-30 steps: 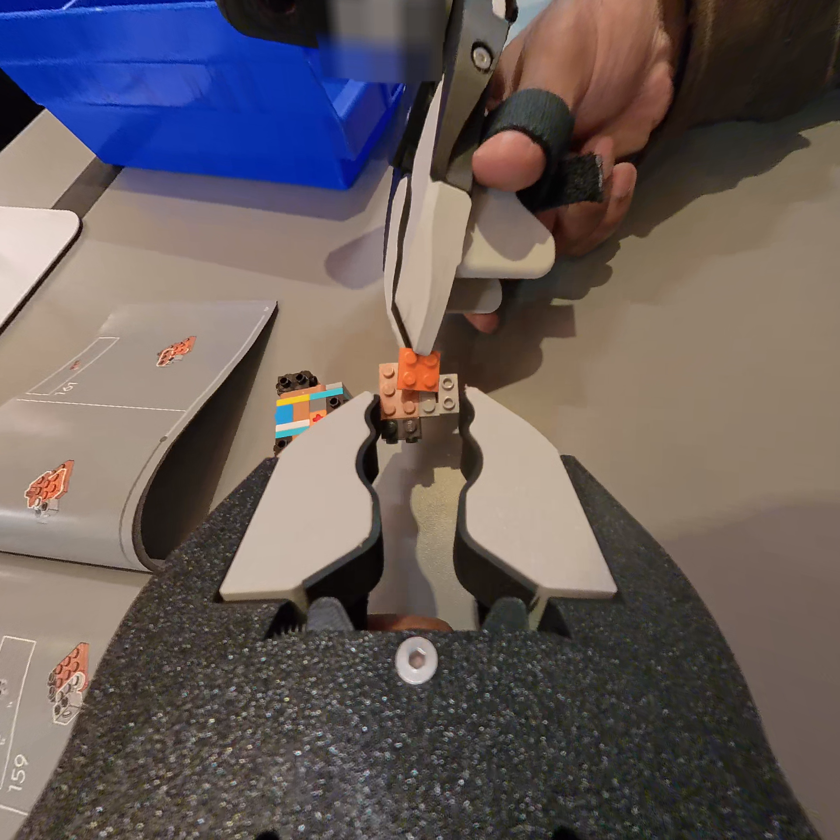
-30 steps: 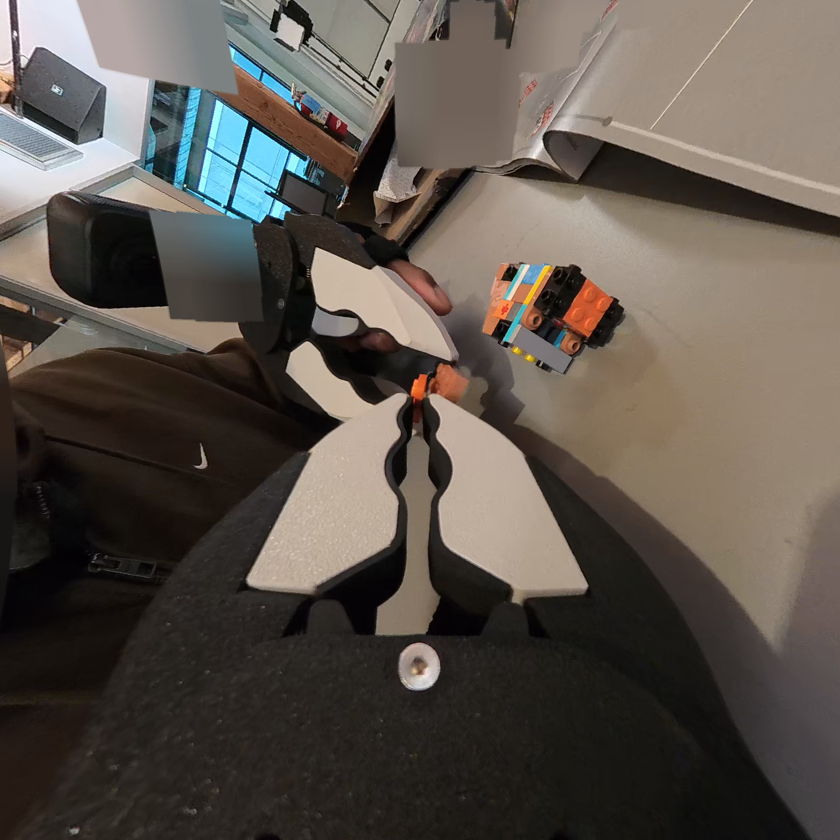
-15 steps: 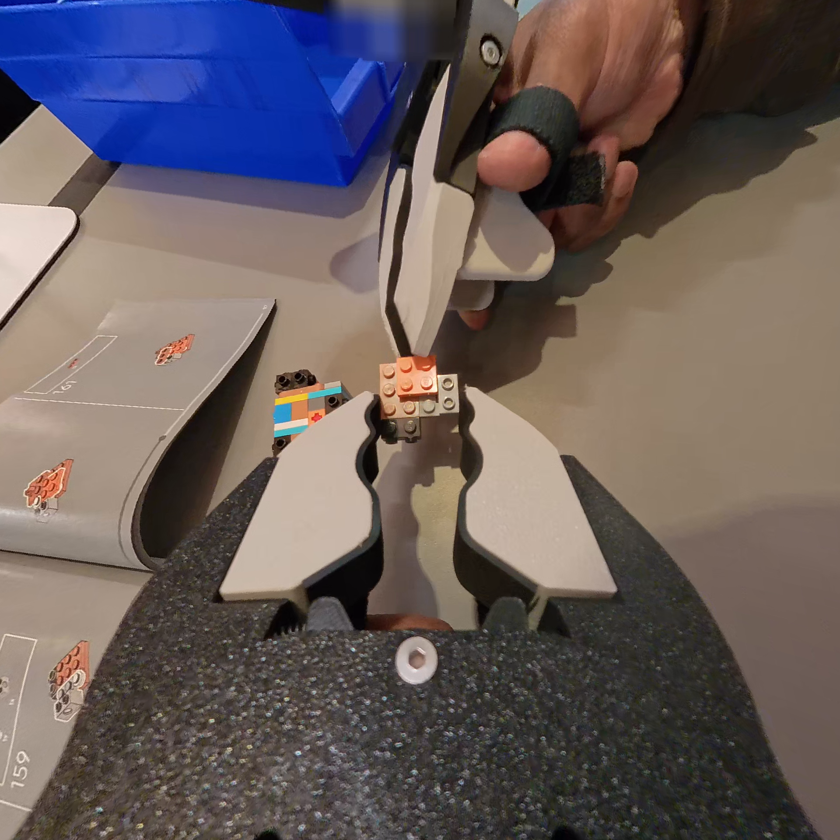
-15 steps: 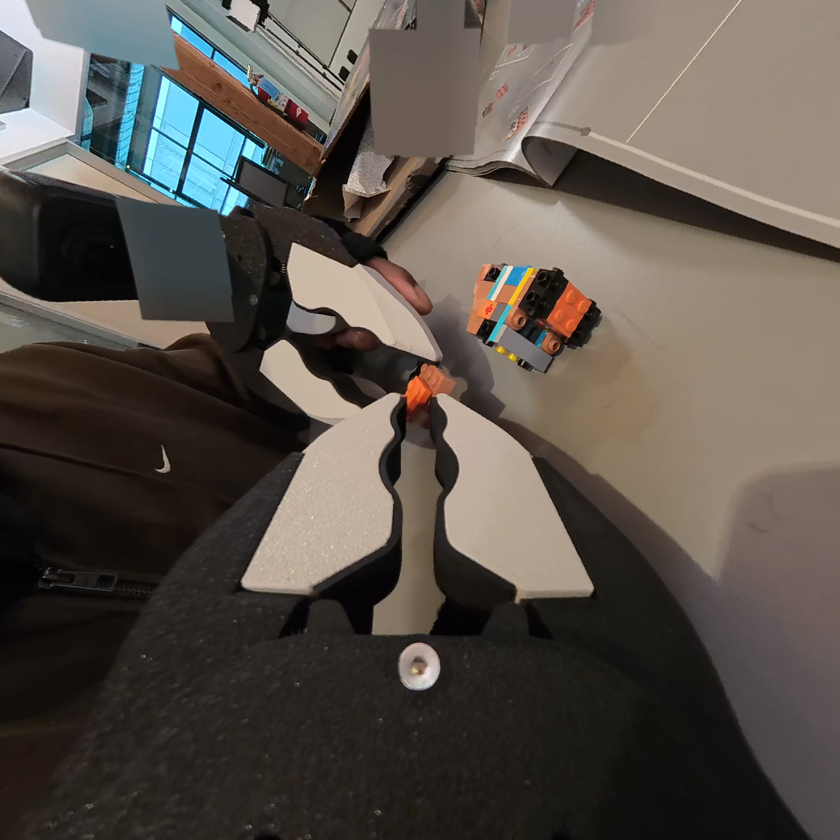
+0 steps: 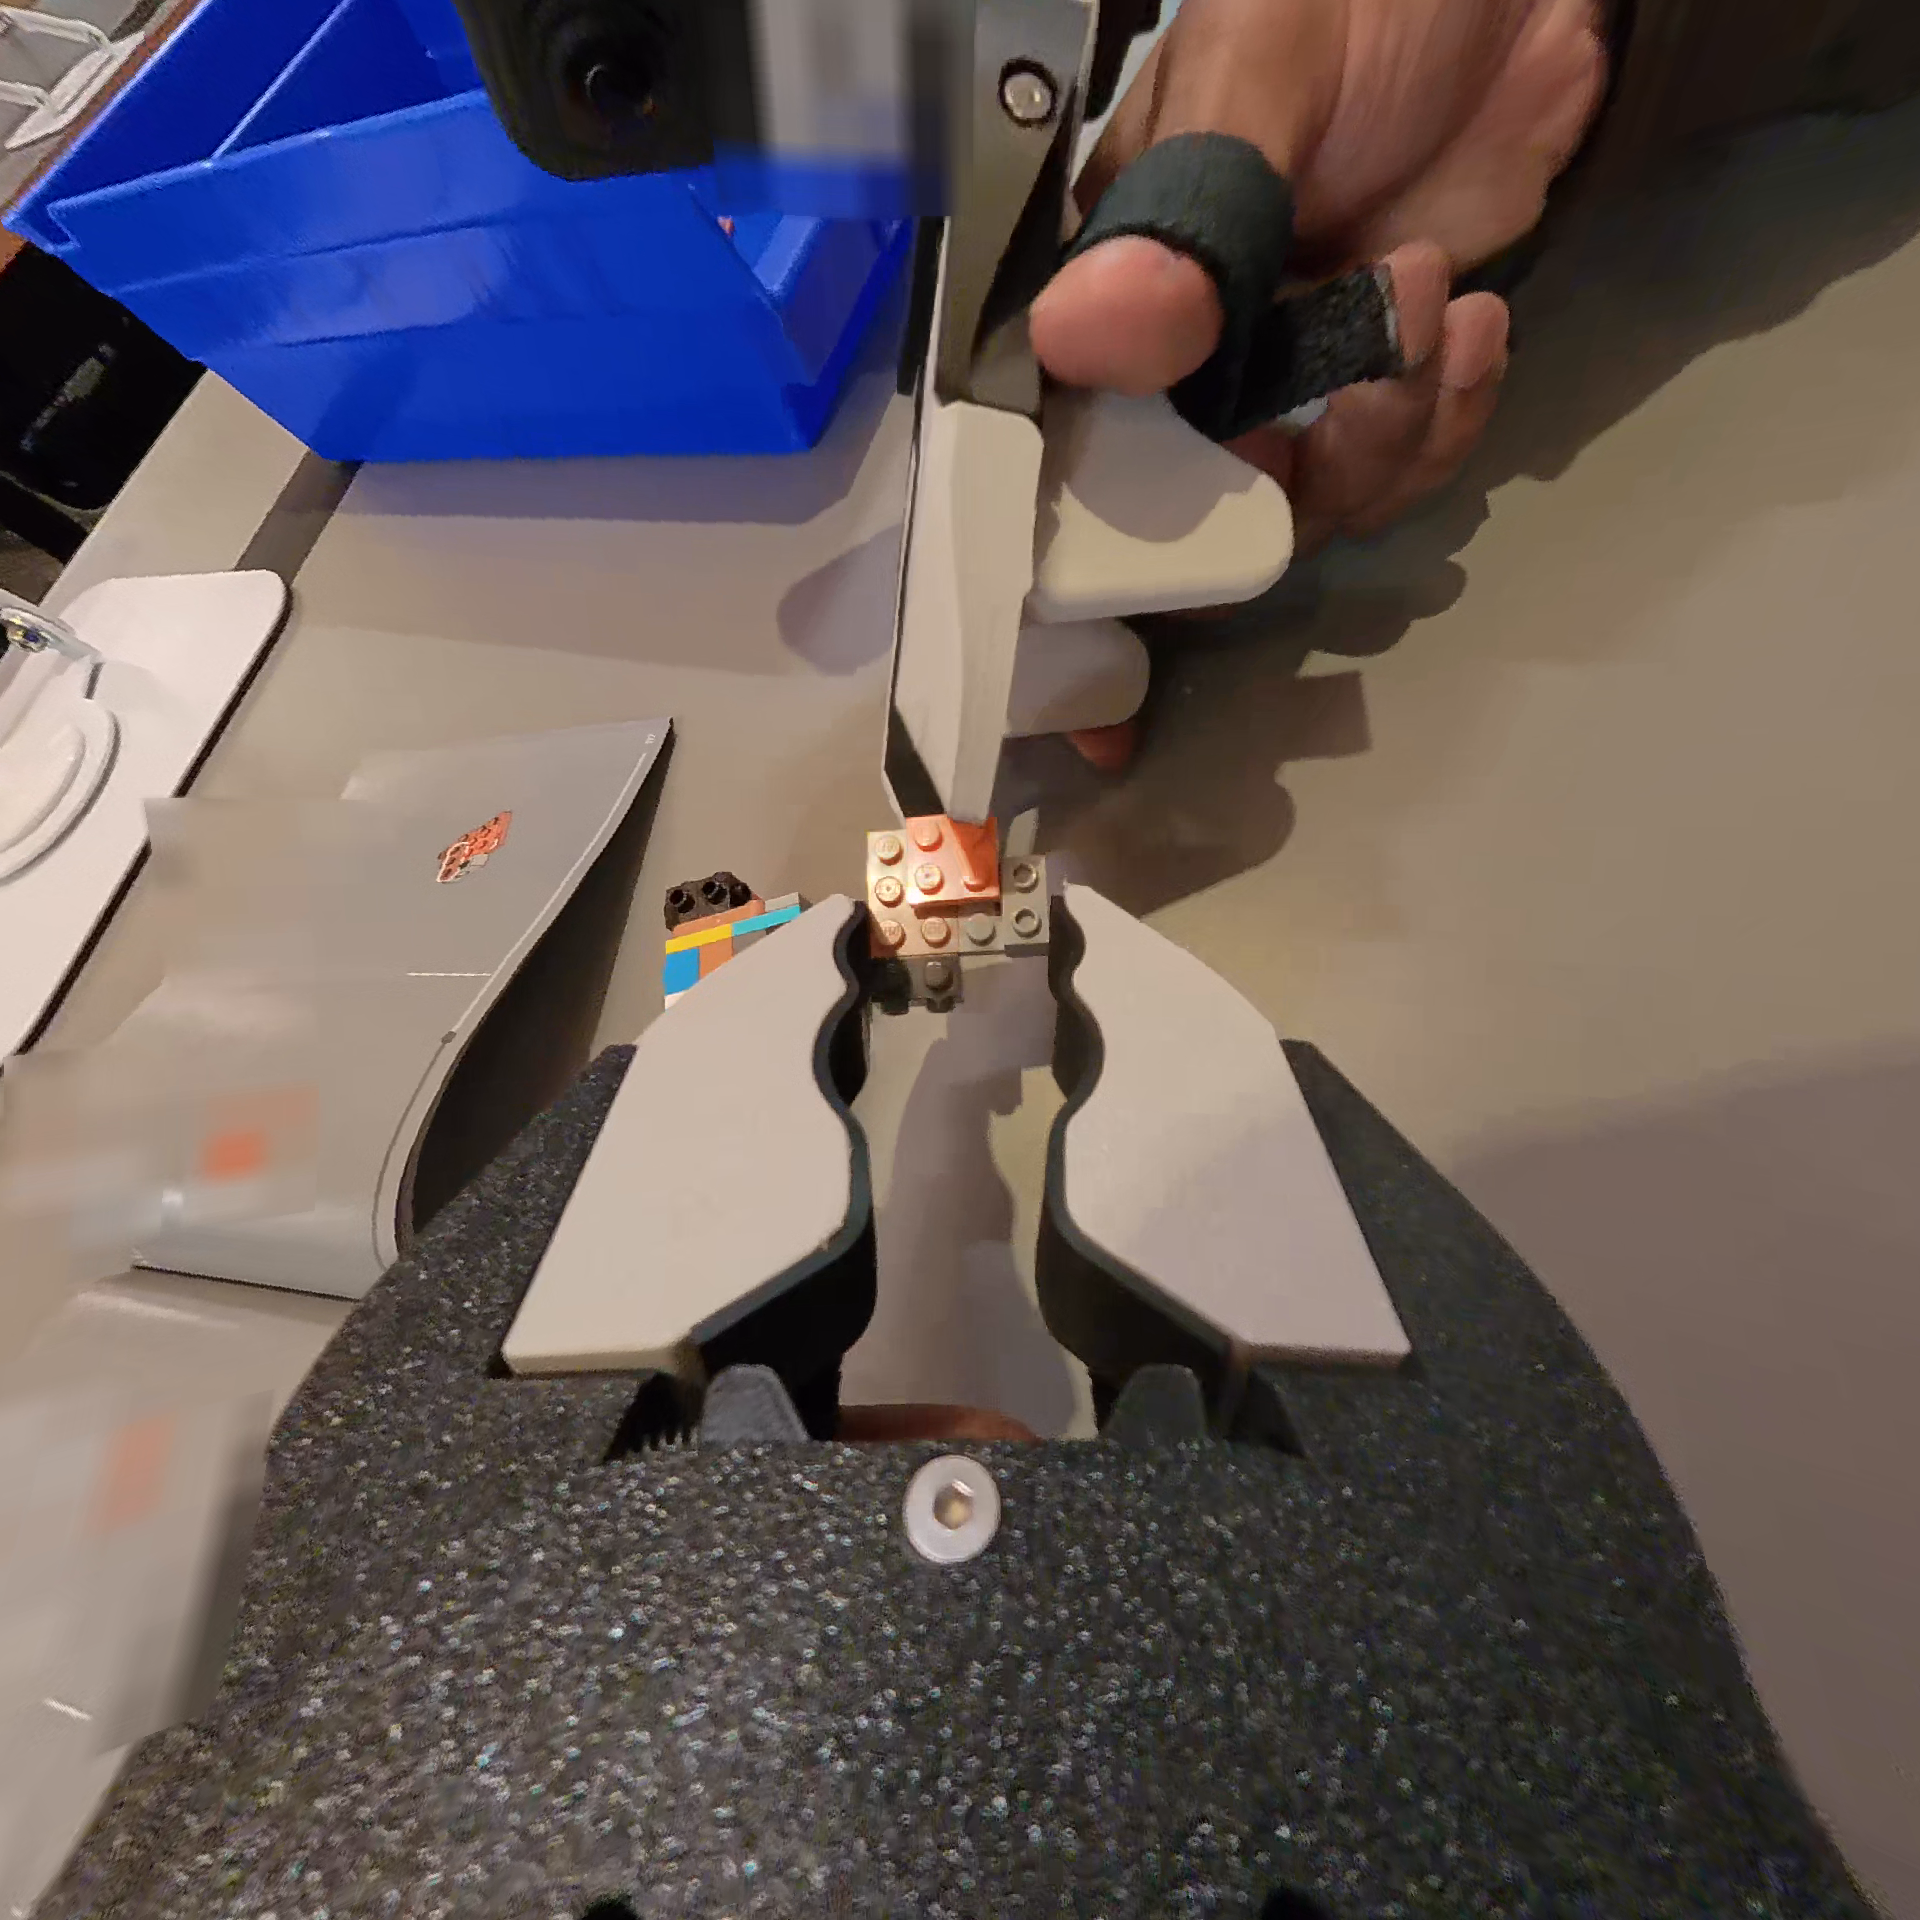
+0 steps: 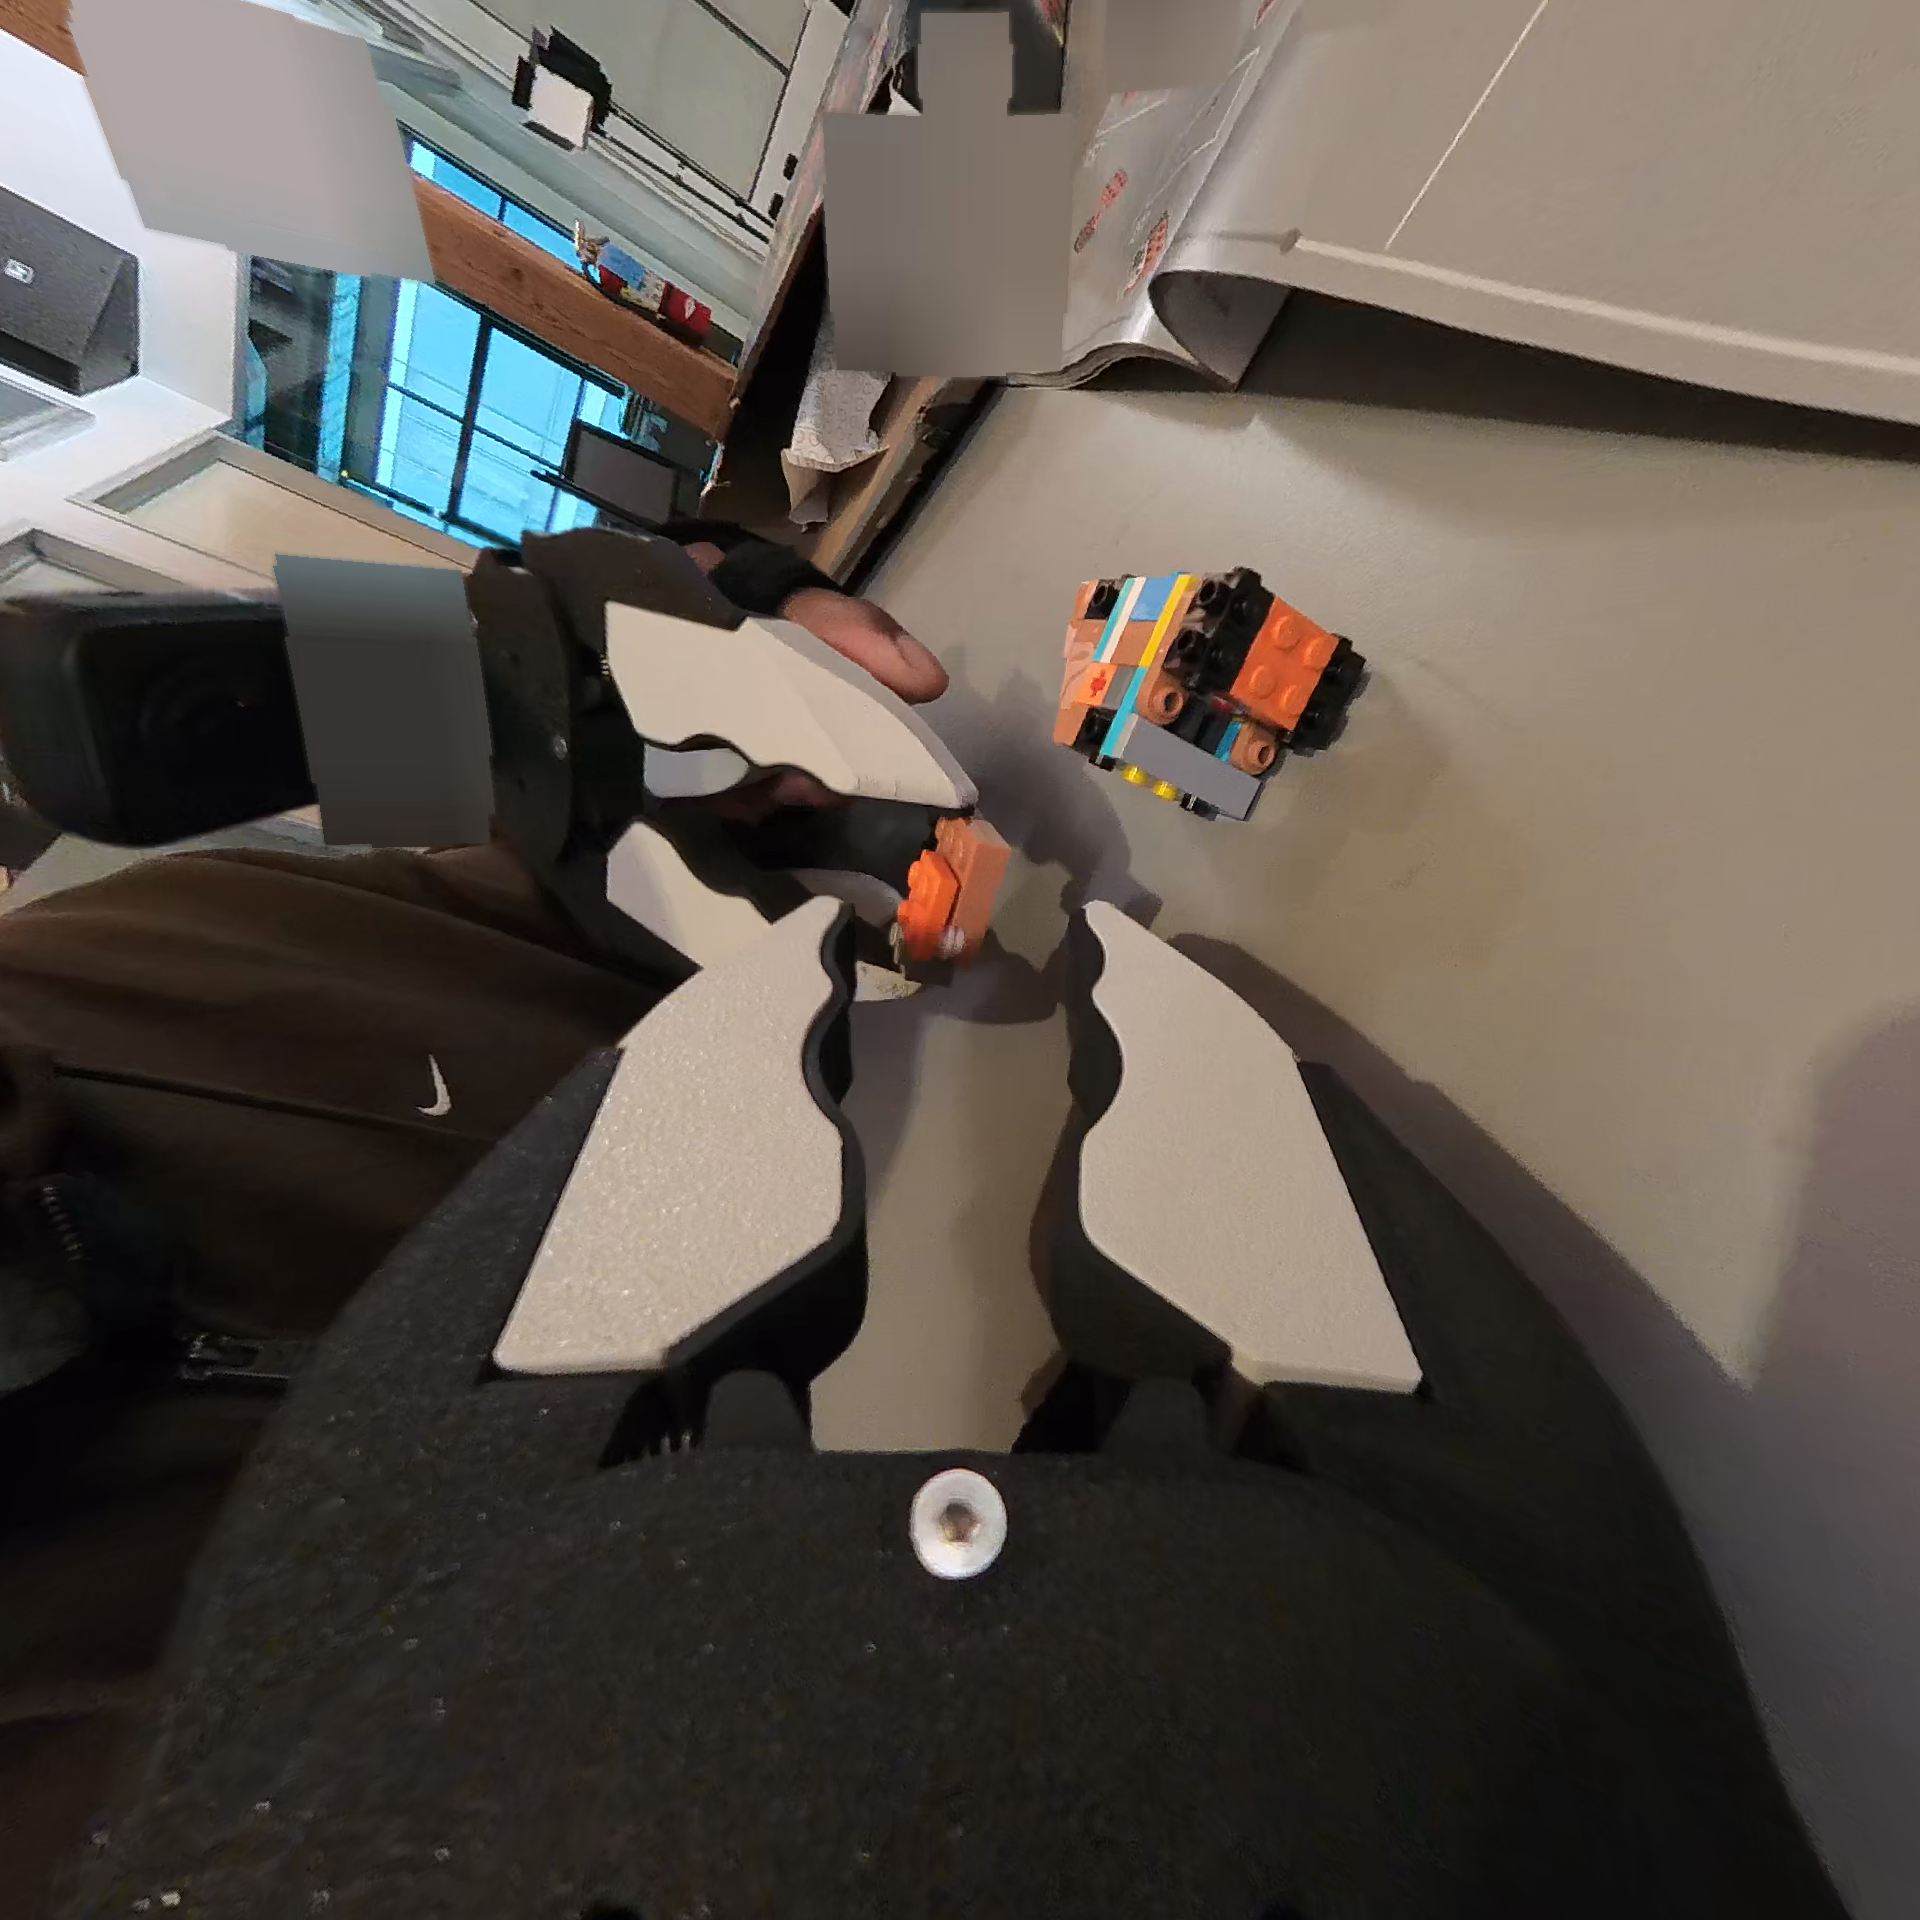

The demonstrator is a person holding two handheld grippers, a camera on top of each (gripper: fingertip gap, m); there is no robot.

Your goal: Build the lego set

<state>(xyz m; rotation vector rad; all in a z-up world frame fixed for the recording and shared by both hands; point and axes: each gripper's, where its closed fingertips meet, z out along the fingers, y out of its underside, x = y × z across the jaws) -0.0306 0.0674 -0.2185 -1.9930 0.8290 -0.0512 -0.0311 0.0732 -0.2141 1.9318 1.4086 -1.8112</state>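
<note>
My left gripper is shut on a small lego sub-assembly of tan, grey and dark pieces and holds it just above the table. An orange plate sits on top of it. My right gripper is open, its fingers either side of the sub-assembly's end. In the left wrist view the right gripper comes down from above, one fingertip touching the orange plate. A larger multicoloured lego build lies on the table beyond, partly hidden in the left wrist view.
An open instruction booklet lies left of the build and also shows in the right wrist view. A blue bin stands at the back left. A white tray is at the far left. A person's hand holds the right gripper. Less than 4 cm separates the two grippers' tips.
My right gripper was shut on the orange plate and has opened. The plate now sits on the sub-assembly. My left gripper keeps its hold.
</note>
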